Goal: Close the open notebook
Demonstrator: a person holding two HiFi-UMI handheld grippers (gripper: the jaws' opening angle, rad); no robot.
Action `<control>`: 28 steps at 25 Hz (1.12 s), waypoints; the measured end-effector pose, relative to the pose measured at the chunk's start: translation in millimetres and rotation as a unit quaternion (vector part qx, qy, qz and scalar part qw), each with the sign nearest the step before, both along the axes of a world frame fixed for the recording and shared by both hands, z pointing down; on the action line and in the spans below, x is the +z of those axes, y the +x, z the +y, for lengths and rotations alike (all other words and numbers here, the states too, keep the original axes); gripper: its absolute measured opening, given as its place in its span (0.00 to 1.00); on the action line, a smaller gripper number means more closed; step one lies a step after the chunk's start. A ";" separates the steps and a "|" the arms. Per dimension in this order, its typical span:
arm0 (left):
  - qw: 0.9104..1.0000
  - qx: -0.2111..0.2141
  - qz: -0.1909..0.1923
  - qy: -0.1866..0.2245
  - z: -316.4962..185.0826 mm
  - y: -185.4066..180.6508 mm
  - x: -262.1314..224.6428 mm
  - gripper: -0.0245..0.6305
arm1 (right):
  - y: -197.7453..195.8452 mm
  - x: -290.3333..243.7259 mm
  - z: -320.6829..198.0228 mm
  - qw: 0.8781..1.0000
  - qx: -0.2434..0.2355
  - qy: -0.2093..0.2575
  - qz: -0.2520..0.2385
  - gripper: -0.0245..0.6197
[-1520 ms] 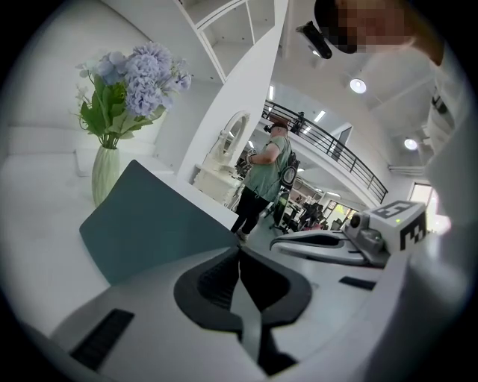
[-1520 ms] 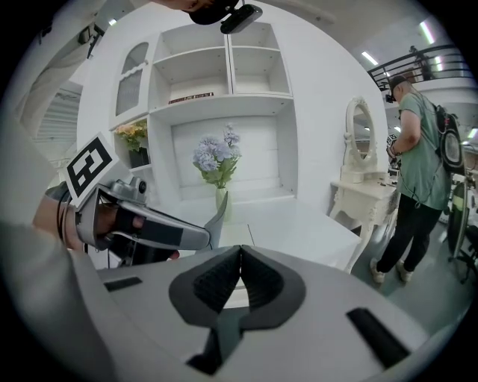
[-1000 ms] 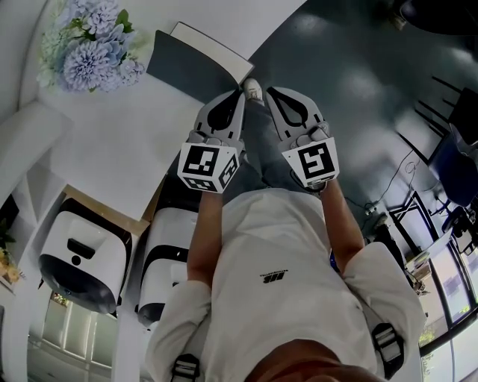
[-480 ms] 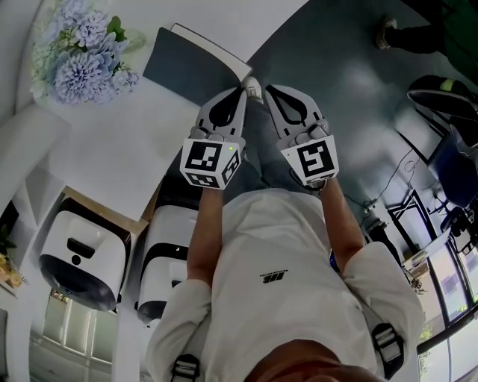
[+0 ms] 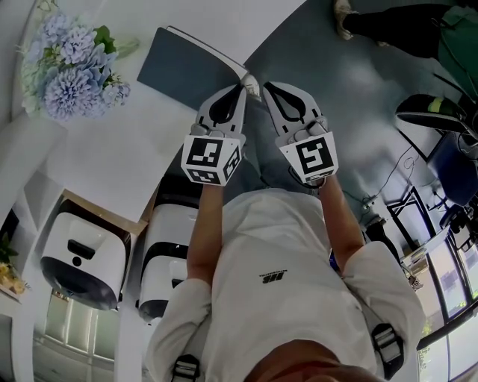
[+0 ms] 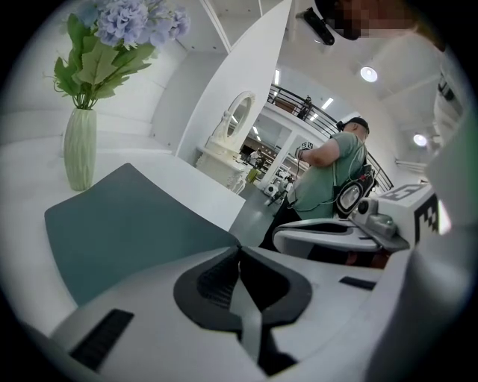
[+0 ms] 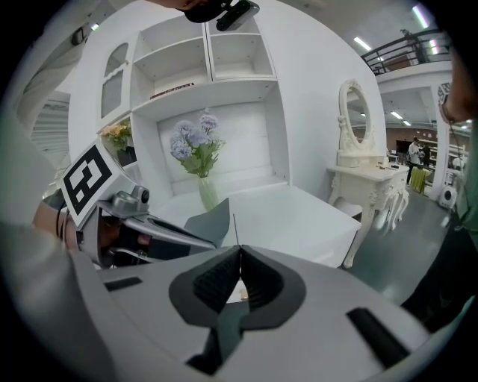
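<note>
Flowers (image 6: 134, 19) fill the vase (image 6: 78, 149) — left claw (image 6: 239, 248) pinches notebook (image 6: 127, 224) by a corner.

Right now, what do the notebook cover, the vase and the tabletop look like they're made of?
The notebook cover looks like matte grey-teal card or leatherette, with no glare. The vase seems to be pale ribbed ceramic or glass, going by its vertical ridges. The tabletop is smooth white, likely painted or laminate; no grain shows.

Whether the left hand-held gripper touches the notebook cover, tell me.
Touching. In the left gripper view the corner of the notebook cover meets the shut tips of the left hand-held gripper, no gap.
</note>
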State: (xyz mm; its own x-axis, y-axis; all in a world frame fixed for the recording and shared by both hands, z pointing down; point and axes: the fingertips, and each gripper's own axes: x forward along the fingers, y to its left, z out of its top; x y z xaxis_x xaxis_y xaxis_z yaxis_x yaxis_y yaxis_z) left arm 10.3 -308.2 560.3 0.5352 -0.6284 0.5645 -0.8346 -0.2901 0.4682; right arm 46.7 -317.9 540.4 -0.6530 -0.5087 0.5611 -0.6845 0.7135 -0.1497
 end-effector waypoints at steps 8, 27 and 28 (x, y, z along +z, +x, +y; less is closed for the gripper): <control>1.000 -0.001 -0.012 -0.007 -7.1 5.0 11.6 0.04 | 2.0 9.2 -4.8 1.000 -0.002 -0.011 -0.002 0.03; 0.999 0.008 -0.037 -0.015 -11.2 12.5 23.4 0.04 | 13.8 14.5 -6.1 1.000 -0.006 -0.020 -0.003 0.03; 0.999 0.007 -0.038 -0.014 -11.6 12.6 22.2 0.04 | 14.6 13.6 -5.7 1.000 -0.007 -0.019 -0.002 0.03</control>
State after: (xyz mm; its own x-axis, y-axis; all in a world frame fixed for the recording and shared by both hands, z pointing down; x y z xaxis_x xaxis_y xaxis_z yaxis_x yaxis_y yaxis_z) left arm 22.9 -319.8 582.5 0.4992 -0.6050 0.6203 -0.8637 -0.2901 0.4122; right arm 61.4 -323.6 554.1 -0.6623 -0.4780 0.5769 -0.6742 0.7161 -0.1807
